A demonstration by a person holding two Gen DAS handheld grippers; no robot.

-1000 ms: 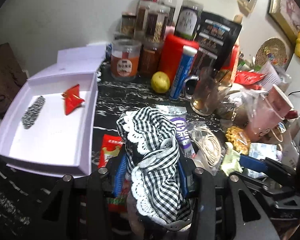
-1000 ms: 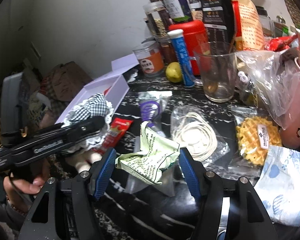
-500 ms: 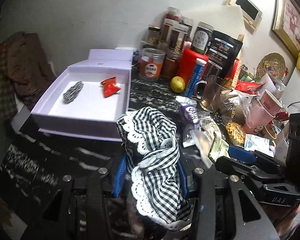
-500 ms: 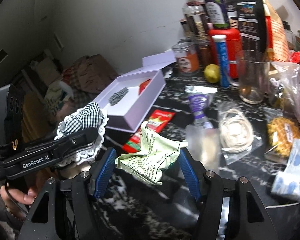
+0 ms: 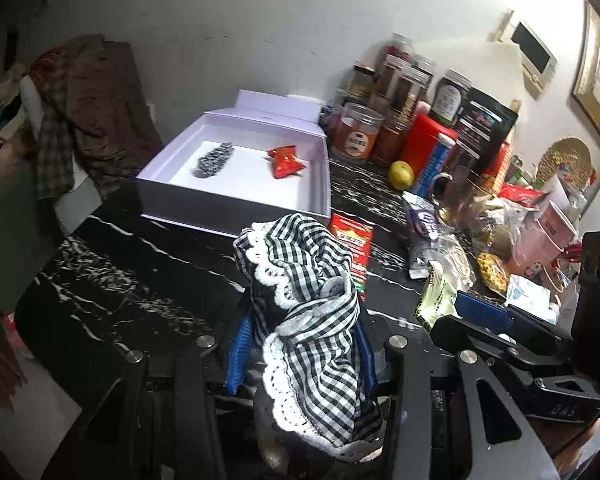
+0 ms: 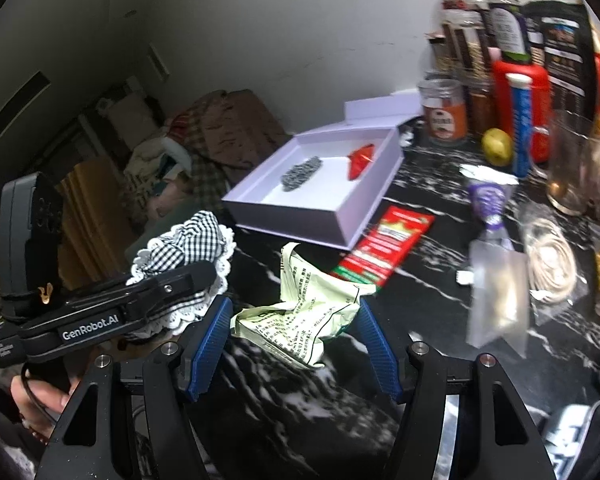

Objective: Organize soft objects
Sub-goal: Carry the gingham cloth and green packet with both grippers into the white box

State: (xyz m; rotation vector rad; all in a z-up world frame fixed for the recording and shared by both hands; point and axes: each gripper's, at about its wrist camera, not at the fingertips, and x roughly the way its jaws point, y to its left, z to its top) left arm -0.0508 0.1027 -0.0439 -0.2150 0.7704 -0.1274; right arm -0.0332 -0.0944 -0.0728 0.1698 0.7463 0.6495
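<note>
Both claws are loaded, my left gripper (image 5: 300, 344) clamping the black-and-white gingham lace-trimmed cloth (image 5: 308, 300), my right gripper (image 6: 296, 336) pinching the crumpled pale-green packet (image 6: 300, 320), both short of the open white box (image 5: 236, 200), so next I carry them over its rim.

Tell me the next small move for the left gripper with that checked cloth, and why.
Probably carry it forward over the white box and let go there. The left gripper is shut on the checked cloth, held above the bare dark counter short of the box, where a grey scrunchie and a red packet already lie.
</note>
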